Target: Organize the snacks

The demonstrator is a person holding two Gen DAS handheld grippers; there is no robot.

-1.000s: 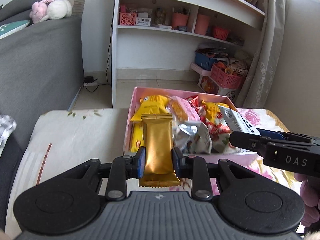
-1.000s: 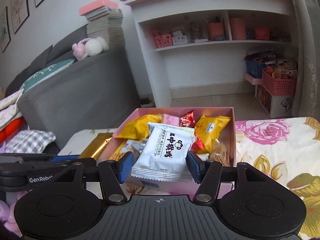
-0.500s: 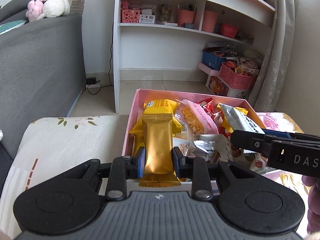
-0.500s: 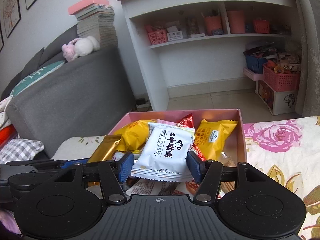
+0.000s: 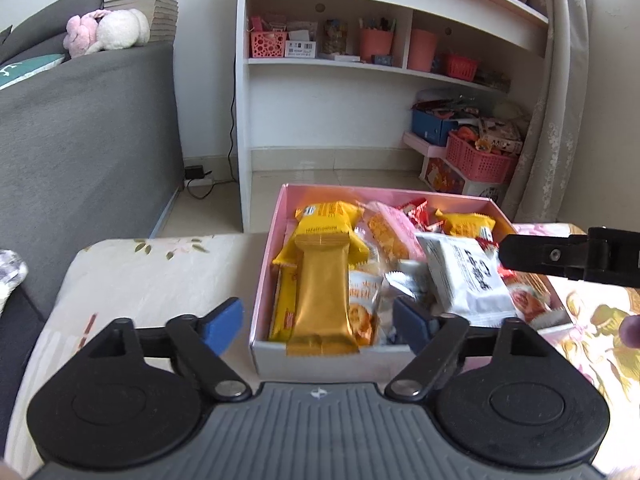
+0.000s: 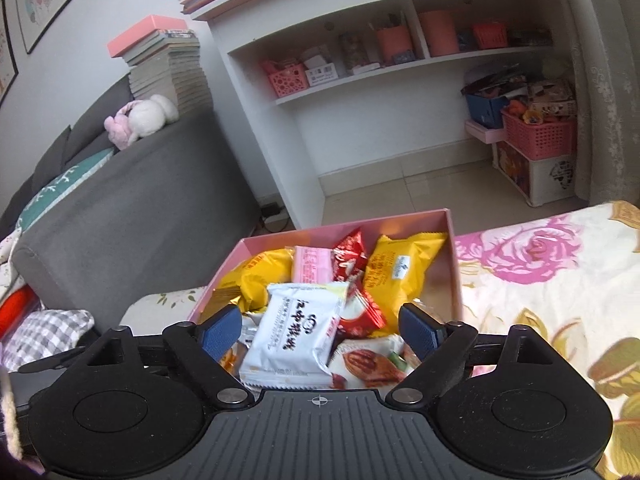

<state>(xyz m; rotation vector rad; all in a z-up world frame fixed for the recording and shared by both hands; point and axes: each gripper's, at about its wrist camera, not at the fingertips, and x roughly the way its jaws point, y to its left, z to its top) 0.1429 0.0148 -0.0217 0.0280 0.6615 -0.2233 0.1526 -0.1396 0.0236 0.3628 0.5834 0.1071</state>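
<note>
A pink box [image 5: 264,280] full of snack packets stands on a flowered cloth. My left gripper [image 5: 318,322] hovers at the box's near wall, its jaws opening wide. A gold bar [image 5: 322,296] lies free between the fingers, on the yellow packets, with its near end over the wall. In the right wrist view the pink box [image 6: 454,264] is below my right gripper [image 6: 320,332], whose jaws are also opening. A white packet [image 6: 296,336] rests loose on the heap between them. The white packet [image 5: 468,280] and a black right finger [image 5: 560,258] also show in the left wrist view.
The flowered cloth [image 6: 540,280] stretches to the right of the box. A grey sofa [image 5: 80,140] stands on the left. A white shelf unit [image 5: 340,100] is beyond the box. Pink baskets [image 5: 480,160] sit on the floor.
Both grippers have opened. The gold bar has left the left pads and the white packet the right pads; both now lie in the pink box.
</note>
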